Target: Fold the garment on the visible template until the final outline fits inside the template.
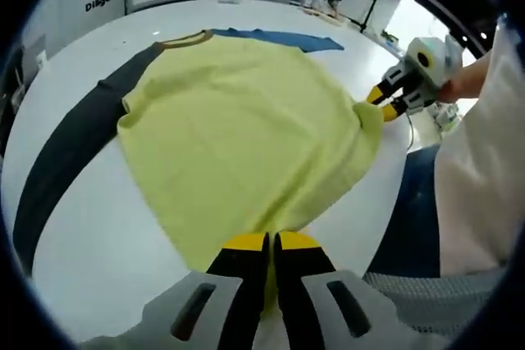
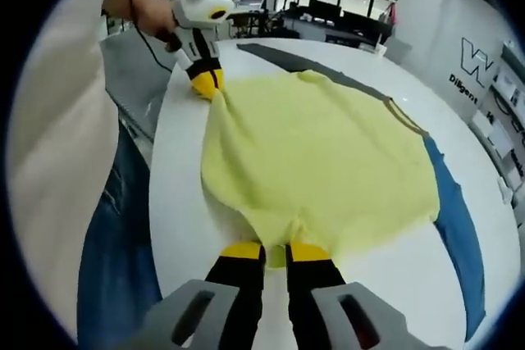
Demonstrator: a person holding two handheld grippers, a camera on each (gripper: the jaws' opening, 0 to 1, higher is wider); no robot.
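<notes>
Fabric of the yellow garment (image 1: pixel 246 145) sat pinched in my left gripper (image 1: pixel 271 242) and right gripper (image 2: pixel 275 250), low in both views.

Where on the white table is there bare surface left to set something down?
Bare white round table lies between the yellow shirt body and the dark grey sleeve, and beyond the blue sleeve. The near edge is crowded: left gripper and right gripper both pinch the hem.

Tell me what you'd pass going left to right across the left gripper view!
Dark grey sleeve → yellow shirt → right tool pinching the shirt's edge → the person's hand.
</notes>
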